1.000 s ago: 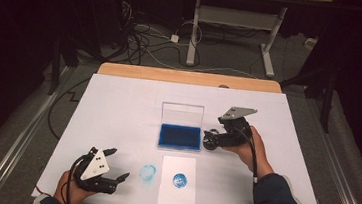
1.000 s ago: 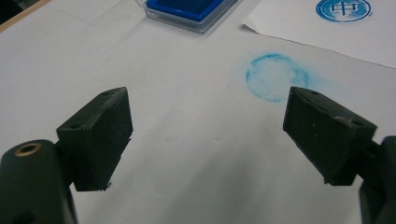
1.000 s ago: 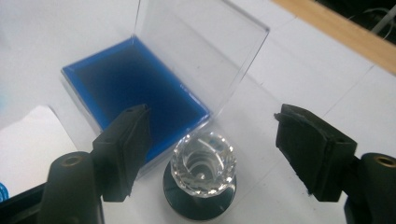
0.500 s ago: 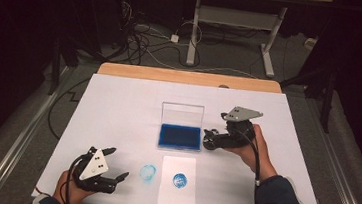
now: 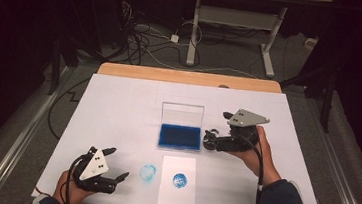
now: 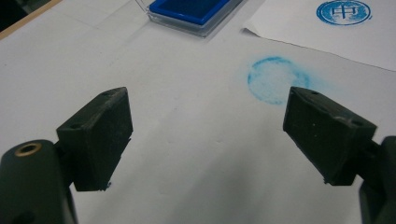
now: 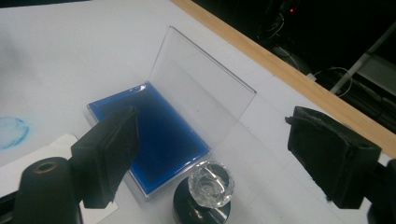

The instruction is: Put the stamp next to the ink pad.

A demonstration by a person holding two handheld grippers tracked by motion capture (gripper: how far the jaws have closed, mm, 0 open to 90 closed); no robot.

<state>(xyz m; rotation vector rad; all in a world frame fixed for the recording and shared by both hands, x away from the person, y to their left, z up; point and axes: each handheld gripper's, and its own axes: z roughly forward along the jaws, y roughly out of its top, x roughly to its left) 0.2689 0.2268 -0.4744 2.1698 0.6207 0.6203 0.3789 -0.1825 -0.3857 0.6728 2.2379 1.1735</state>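
1. Round black stamp with a faceted clear knob (image 7: 205, 193): upright on the white desk (image 5: 118, 111), just beside the open blue ink pad (image 7: 154, 135).
2. Right tongs (image 7: 212, 154): spread wide around the stamp, not gripping.
3. Left tongs (image 6: 205, 135): wide, empty, near a blue ring smudge (image 6: 273, 84).
4. White paper sheet bearing a blue imprint (image 5: 179, 181).

The stamp (image 7: 209, 191) stands just beside the ink pad (image 5: 180, 136), whose raised clear lid (image 5: 182, 113) walls off its far side; the paper sheet (image 5: 178, 181) and blue smudge (image 5: 148, 172) lie flat, no bar; bare white table cover (image 5: 118, 106) stretches left and far.
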